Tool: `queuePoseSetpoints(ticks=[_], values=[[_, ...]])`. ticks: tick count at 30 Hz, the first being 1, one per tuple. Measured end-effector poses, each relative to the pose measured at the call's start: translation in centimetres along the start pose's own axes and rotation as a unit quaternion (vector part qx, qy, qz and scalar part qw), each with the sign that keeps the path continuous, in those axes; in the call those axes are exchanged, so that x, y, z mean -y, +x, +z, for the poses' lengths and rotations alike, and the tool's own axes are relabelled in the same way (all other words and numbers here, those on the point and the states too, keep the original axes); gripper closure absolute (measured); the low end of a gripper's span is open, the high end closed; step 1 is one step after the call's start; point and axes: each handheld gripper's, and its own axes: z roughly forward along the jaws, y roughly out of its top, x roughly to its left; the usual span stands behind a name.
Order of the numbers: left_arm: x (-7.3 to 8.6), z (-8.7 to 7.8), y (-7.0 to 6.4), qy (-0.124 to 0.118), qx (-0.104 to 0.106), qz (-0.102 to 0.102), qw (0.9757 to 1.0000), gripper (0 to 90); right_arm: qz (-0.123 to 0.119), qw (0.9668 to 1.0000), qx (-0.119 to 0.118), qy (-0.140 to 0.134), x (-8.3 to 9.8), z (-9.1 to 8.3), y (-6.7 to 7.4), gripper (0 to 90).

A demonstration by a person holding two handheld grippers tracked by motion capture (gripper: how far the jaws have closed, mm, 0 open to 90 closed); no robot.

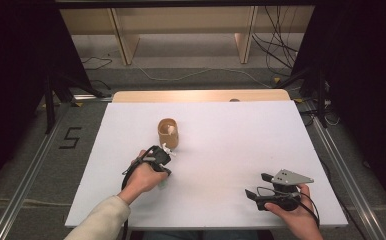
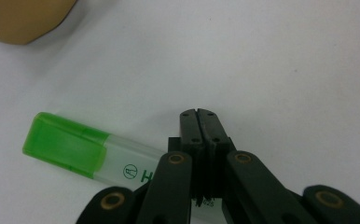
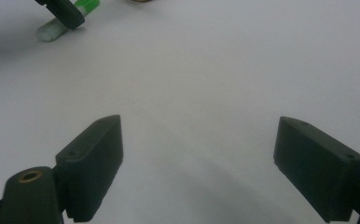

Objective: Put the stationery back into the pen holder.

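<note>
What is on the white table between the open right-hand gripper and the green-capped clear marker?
Nothing: in the right gripper view, bare white table stretches from the right gripper to the green-capped clear marker.

A lab: white test table (image 1: 231, 150), floor rails (image 1: 26, 180), loose cables (image 1: 276, 50).

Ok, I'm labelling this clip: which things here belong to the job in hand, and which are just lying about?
In the job:
green-capped highlighter, lying under the shut left gripper
tan cup close by, probably where it goes

Lying about:
floor cables
wooden frame at the back
right gripper, open and idle
</note>
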Motion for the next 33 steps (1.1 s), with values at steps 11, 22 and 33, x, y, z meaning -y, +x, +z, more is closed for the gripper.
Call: queuePoseSetpoints(ticks=[11, 22, 33], values=[[1.1, -0.6, 0.3, 0.017, 0.013, 0.002, 0.9998, 89.8, -0.002, 1.0, 0.0, -0.001, 0.0, 0.0, 0.0, 16.6], [2.2, -1.2, 1.1, 0.033, 0.014, -0.005, 0.9993, 89.8, 0.0, 1.0, 0.0, 0.001, 0.0, 0.0, 0.0, 16.6], [3.3, -1.8, 2.1, 0.052, 0.01, -0.008, 0.9986, 89.8, 0.0, 1.0, 0.0, 0.0, 0.0, 0.0, 0.0, 16.6]])
